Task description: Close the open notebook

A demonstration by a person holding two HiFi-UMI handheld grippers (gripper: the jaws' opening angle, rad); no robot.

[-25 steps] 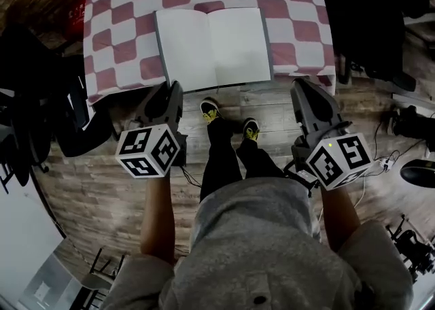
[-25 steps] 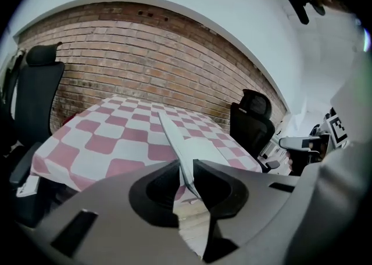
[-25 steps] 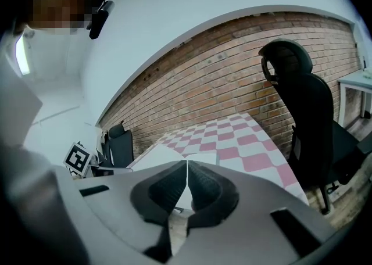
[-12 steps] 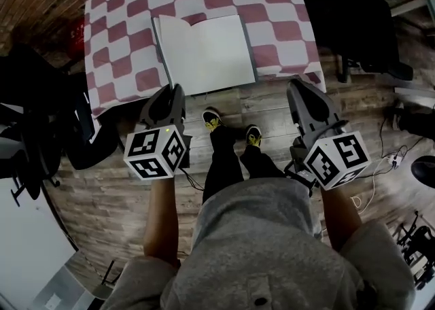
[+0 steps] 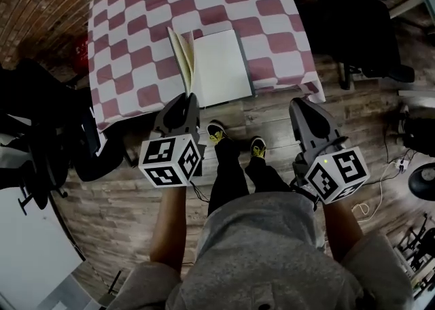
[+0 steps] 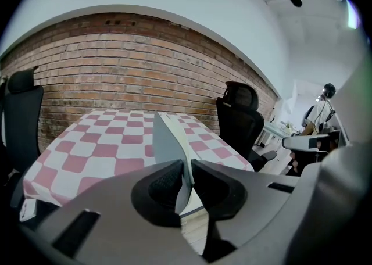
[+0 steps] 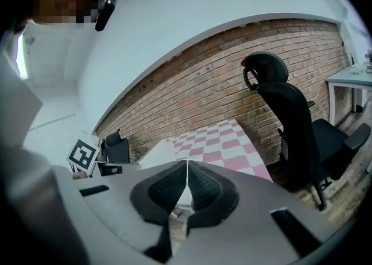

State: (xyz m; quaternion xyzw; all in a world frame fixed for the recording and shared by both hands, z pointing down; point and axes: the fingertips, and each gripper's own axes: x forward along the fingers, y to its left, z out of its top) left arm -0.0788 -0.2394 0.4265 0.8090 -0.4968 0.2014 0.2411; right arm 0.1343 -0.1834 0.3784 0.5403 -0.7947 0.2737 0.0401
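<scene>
Grey left cover (image 6: 167,142) of the notebook (image 5: 221,71) stands close to upright, with a few pages fanned against it. The right-hand half lies flat, blank page up.

Position: the notebook sits on the table (image 5: 129,43) (pink-and-white checked cloth), about mid-width. Its lower end reaches the table's near edge.

Left gripper (image 5: 187,101): at the table's near edge. Its jaws have just been closing. The left gripper view shows them clamped on the lower edge of the raised cover, one pad on each face.

Right gripper (image 5: 304,108): off the table's near right corner, over the floor. Jaws together, nothing between them, touching nothing.

Step in hand (judgement): mid-fold. The cover is up at roughly the halfway point of its swing and has not yet tipped toward the flat half. The notebook is not yet closed.

Next move (judgement): carry the cover on over the spine toward the table's right side. The path should be an arc about the spine rather than a straight pull, which could drag the book along the cloth or off the table's near edge. The fanned pages need to go over with the cover. Let go only once the cover is past upright and low over the flat page. The right gripper is free to steady the flat half if the book starts to slide.
</scene>
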